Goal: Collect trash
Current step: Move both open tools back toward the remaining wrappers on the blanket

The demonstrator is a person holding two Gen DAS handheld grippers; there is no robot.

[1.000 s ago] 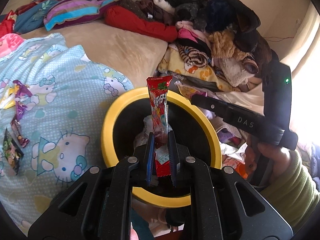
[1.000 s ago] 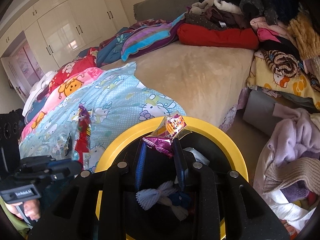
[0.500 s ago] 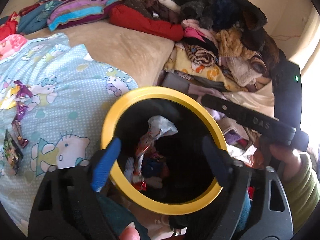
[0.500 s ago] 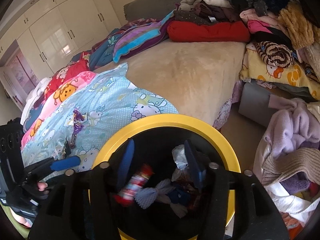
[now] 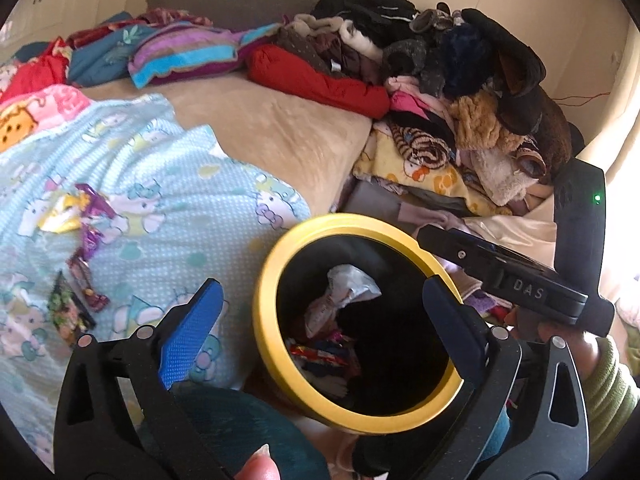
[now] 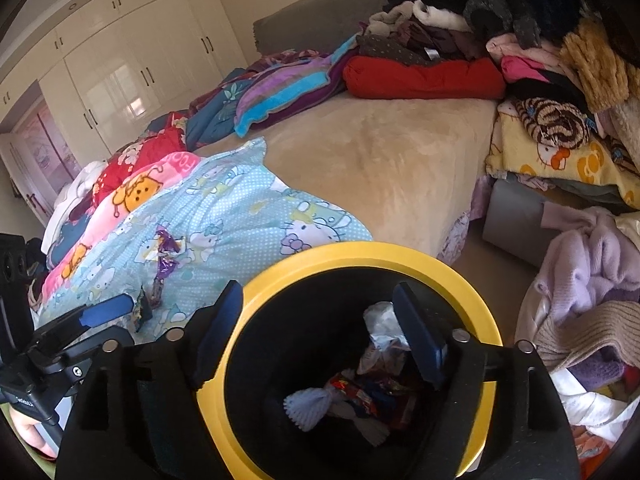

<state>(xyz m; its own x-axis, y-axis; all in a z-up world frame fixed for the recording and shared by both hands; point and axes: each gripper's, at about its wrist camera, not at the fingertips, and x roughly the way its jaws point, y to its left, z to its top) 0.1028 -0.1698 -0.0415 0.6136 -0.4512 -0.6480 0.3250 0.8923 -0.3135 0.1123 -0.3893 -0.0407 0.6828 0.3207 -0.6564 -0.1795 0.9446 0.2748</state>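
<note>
A black bin with a yellow rim [image 5: 264,280] [image 6: 360,250] stands beside the bed and holds several wrappers [image 5: 320,352] [image 6: 360,392]. My left gripper [image 5: 320,320] is open and empty, its jaws spread over the bin's left side. My right gripper [image 6: 320,332] is open and empty above the bin. Several loose wrappers [image 5: 86,256] [image 6: 162,264] lie on the blue Hello Kitty quilt [image 5: 168,208] to the left. The right gripper's body [image 5: 520,276] crosses the left wrist view at the right.
A beige blanket [image 5: 280,128] covers the bed's middle. Piles of clothes [image 5: 460,92] [image 6: 540,60] stack at the right and back. Folded quilts [image 6: 260,96] lie at the far side. White wardrobes [image 6: 120,60] stand beyond the bed.
Both grippers opened and dropped their wrappers into the bin: the left a red one, the right a purple and orange one. The left gripper has since shifted left.
</note>
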